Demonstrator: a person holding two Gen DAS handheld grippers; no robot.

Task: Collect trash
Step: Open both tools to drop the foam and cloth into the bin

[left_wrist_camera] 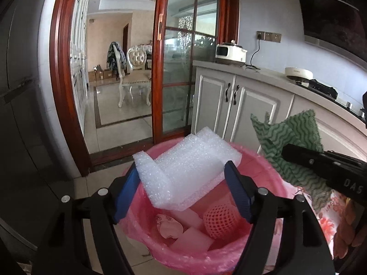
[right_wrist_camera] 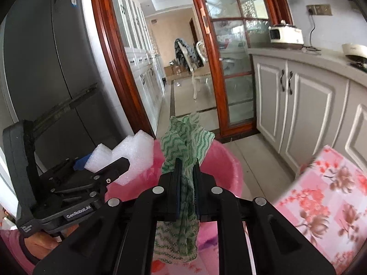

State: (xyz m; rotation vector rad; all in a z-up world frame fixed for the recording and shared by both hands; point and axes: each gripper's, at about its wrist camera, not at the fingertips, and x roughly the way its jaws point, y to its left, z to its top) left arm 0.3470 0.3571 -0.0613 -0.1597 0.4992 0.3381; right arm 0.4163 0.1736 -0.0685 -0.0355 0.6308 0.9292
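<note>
Left wrist view had the foam between your left gripper's blue pads, directly over the bin. The jaws stood wide around it, and I could not tell whether the pads pressed it or had already let go; the foam looked to be leaning on the far rim. That placement made sense: anything freed there would drop onto the net and the scraps already inside the pink liner.

Your right gripper was clamped tight on the cloth, which stood up above the pads and hung below them. You held it near the bin's edge, beside the left gripper, probably waiting its turn so the two loads would not tangle.

Around the bin lay tiled floor, with cabinets on one side, a fridge on the other, and a floral box close by.
</note>
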